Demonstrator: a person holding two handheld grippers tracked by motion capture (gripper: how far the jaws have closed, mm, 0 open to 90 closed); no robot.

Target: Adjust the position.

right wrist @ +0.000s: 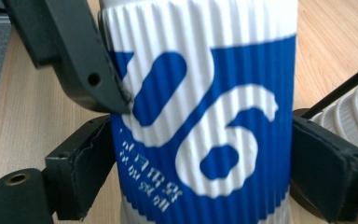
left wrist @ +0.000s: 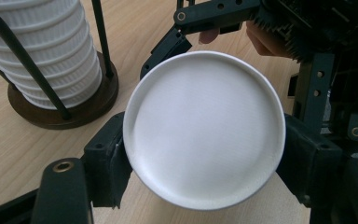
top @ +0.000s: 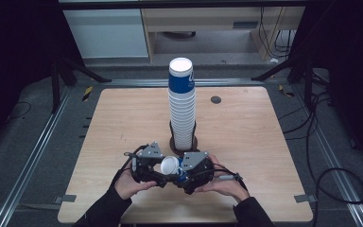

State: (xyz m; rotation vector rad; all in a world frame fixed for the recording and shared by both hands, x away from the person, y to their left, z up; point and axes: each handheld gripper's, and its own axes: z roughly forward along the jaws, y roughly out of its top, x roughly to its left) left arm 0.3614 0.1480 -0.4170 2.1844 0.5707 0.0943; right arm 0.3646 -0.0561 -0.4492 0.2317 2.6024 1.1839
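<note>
Wooden table [top: 246, 142] bears a cup stack [top: 182, 104] behind both jaws clamped on one cup [top: 170, 166].

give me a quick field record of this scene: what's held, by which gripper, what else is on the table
held: one cup, white with blue print, lying on its side above the table
left gripper: jaws on either side of the cup's base end
right gripper: jaws flank the cup's ribbed blue wall; contact hard to tell
stack: tall column of nested cups, upright in the holder
holder: dark round base with black wire uprights, just beyond the grippers
hands: one on each gripper, at the near edge
</note>
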